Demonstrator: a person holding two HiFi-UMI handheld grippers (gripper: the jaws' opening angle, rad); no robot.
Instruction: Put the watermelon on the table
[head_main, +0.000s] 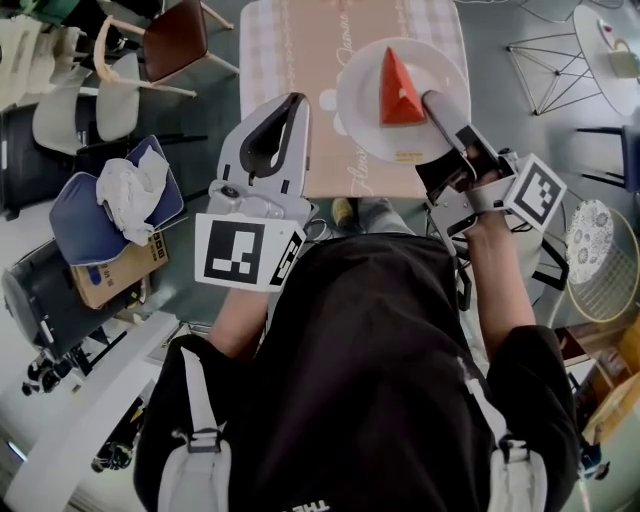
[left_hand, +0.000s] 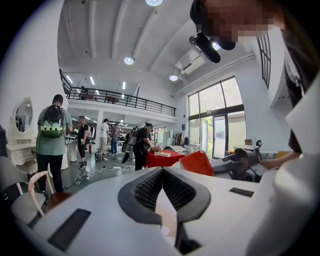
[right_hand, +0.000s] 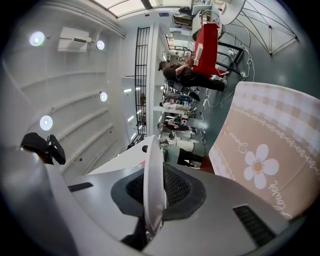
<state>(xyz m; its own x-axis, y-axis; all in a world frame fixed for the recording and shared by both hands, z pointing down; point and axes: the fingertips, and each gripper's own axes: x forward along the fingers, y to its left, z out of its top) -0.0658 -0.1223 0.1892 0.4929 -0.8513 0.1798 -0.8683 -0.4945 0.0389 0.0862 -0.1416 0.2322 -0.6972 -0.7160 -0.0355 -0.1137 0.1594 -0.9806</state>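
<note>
At the far left a blue cushion (head_main: 70, 215) lies with a crumpled white cloth (head_main: 130, 188) on it. A cardboard box (head_main: 115, 272) sits just beside it on the near side. A chair (head_main: 175, 38) with a brown seat stands farther off, near the table's left corner.

The left gripper (head_main: 295, 103) hangs over the table's near left edge. Its jaws meet at the tips and hold nothing; its own view shows only the gap between the black pads.

The table (head_main: 290, 60) wears a beige cloth with checked borders and a flower print. Over its near right part is a white plate (head_main: 355, 100) - whether it rests on the cloth or hangs just above it, I cannot tell. The watermelon (head_main: 400, 90), a red wedge, lies on the plate near its middle, with its narrow end pointing away from the person. From the left gripper view it shows as a red block just beyond the jaws.

The right gripper (head_main: 437, 108) is clamped on the plate's right rim - in its own view the rim stands edge-on between the pads, pinched tight.

Farther right a wire frame (head_main: 545, 62) stands on the floor, well apart from the table.
</note>
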